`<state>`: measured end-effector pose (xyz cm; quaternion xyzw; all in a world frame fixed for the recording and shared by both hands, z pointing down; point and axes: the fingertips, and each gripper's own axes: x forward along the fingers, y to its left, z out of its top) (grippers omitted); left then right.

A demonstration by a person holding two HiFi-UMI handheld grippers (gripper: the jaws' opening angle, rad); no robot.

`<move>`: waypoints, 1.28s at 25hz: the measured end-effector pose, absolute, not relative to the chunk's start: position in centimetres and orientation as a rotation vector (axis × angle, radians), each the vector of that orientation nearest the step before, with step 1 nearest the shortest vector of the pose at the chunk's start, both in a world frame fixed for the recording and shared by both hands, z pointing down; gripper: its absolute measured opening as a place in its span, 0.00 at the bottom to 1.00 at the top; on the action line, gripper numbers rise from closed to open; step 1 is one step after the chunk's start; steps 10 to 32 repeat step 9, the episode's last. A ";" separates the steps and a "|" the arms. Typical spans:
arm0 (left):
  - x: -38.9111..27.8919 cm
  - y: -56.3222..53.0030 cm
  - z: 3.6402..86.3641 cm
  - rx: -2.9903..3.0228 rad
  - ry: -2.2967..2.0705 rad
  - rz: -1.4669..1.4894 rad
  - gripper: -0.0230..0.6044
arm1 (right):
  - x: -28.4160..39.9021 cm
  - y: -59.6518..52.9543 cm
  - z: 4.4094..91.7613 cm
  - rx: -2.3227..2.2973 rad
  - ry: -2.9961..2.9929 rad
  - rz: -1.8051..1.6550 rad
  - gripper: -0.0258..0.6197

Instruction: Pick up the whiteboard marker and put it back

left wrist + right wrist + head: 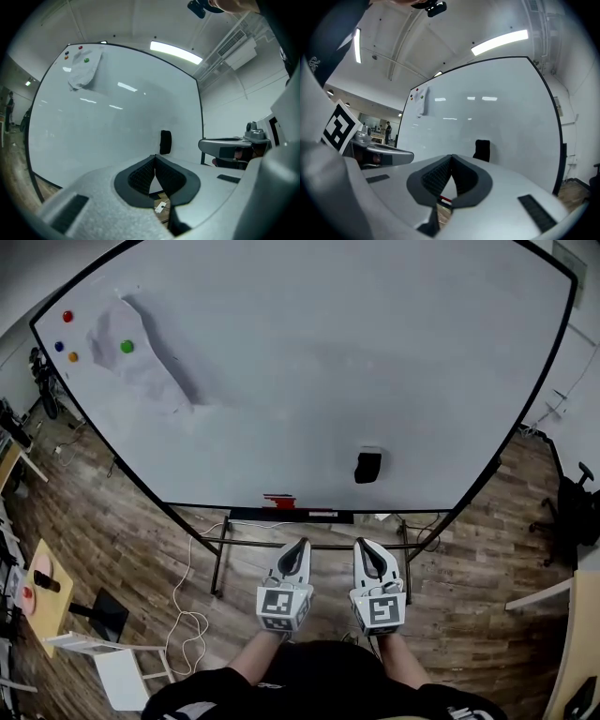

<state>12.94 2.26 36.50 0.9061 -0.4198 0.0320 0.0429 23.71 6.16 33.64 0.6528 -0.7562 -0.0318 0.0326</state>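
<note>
The person stands facing a big whiteboard (328,362) on a metal stand, with both grippers held out level, side by side and low in front of the body. The left gripper (303,544) has its jaws closed, the dark pads meeting at the tips with nothing between them. The right gripper (361,544) is the same, with its jaws shut tight and empty. Neither touches the board; both hang well short of it, above the wooden floor (487,559). Along the board's bottom edge runs a narrow tray (309,516), and on it, just ahead of the left gripper, lies a small red item (279,501) that looks like the whiteboard marker, though it is too small to be sure. A black eraser (367,466) clings to the board's face above the tray, roughly in line with the right gripper. Up in the board's far left corner a crumpled sheet of paper (145,367) is pinned under a green magnet (127,347), with a red magnet (67,317) and two smaller ones beside it. A white cable (192,615) trails over the floor to the left of the stand.
</note>
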 end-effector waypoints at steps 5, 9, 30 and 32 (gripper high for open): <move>12.4 2.3 36.7 2.763 -1.270 0.084 0.05 | 23.4 6.0 33.2 2.027 -2.306 -0.116 0.04; 13.1 2.1 36.5 2.766 -1.267 0.061 0.05 | 23.3 5.8 33.9 1.965 -2.327 -0.173 0.04; 13.1 2.1 36.5 2.766 -1.267 0.061 0.05 | 23.3 5.8 33.9 1.965 -2.327 -0.173 0.04; 13.1 2.1 36.5 2.766 -1.267 0.061 0.05 | 23.3 5.8 33.9 1.965 -2.327 -0.173 0.04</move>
